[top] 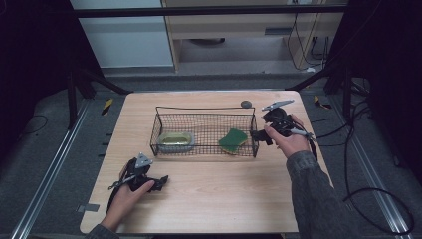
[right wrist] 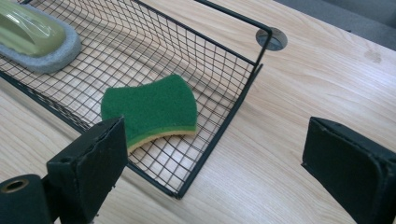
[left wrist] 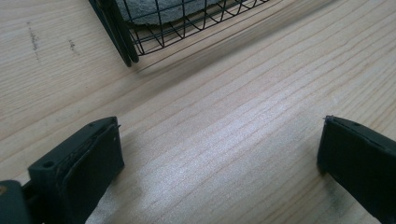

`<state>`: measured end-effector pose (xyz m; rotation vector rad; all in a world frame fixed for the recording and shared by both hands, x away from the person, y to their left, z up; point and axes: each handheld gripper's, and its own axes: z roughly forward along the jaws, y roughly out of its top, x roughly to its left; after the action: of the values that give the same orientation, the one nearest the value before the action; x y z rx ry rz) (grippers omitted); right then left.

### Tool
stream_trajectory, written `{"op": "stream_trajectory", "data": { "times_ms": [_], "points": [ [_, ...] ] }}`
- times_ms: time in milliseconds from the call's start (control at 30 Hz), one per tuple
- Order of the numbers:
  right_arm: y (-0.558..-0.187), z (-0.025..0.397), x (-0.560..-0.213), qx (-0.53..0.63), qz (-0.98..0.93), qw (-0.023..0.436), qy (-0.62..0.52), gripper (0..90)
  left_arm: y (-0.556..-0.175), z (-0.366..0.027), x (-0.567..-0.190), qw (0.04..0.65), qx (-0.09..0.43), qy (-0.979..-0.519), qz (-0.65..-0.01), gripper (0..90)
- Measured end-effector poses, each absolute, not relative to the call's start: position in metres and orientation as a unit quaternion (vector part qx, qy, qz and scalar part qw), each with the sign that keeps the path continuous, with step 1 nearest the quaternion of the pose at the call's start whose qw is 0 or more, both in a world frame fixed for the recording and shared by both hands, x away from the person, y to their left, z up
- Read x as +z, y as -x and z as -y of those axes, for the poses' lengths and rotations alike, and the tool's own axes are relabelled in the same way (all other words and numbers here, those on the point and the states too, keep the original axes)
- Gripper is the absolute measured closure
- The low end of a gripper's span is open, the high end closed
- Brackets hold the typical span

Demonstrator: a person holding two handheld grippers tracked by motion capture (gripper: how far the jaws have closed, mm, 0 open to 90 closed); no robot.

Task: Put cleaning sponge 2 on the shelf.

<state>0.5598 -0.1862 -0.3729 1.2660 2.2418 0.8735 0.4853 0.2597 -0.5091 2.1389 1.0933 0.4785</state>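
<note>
While the right gripper [top: 263, 135] hangs at the right end of the wire basket [top: 204, 110], its jaws are spread wide with nothing between them — in the right gripper view the near jaw stands over the basket's end wall and the other over bare table [right wrist: 280, 154]. The green sponge [right wrist: 150, 107] lies flat on the basket floor near that end wall, green side up, yellow layer beneath; it appears to be what this hand is after. The scrubber with the olive-green handle [top: 175, 141] sits at the far left end, well apart.

Risks, as judged:
- Jaws straddle the end wall — closing here would likely pinch wire, not sponge, and drag the light basket.
- Sponge lies flat on mesh; a shallow approach could snag a jaw tip in the grid.
- Soft sponge may fold or slip if nipped at one corner.

Left gripper [top: 158, 182] rests low on the table in front of the basket's left corner, jaws likewise spread, holding nothing — not bracing the basket, so it is free to slide.
</note>
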Motion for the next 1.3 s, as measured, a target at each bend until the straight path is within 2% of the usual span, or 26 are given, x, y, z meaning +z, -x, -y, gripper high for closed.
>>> {"op": "stream_trajectory", "data": {
  "times_ms": [467,933,1300],
  "points": [
    [-0.534,0.219,-0.381,0.318,-0.805,0.227,-0.446,7.0,-0.485,-0.26,-0.509,0.339,0.184,-0.822,-0.42,0.0],
    [-0.513,0.252,-0.409,0.34,-0.774,0.238,-0.479,7.6,-0.485,-0.26,-0.509,0.339,0.184,-0.821,-0.42,0.0],
    [-0.511,0.26,-0.443,0.333,-0.768,0.216,-0.503,8.5,-0.485,-0.26,-0.509,0.339,0.184,-0.821,-0.42,0.0]
  ]
}}
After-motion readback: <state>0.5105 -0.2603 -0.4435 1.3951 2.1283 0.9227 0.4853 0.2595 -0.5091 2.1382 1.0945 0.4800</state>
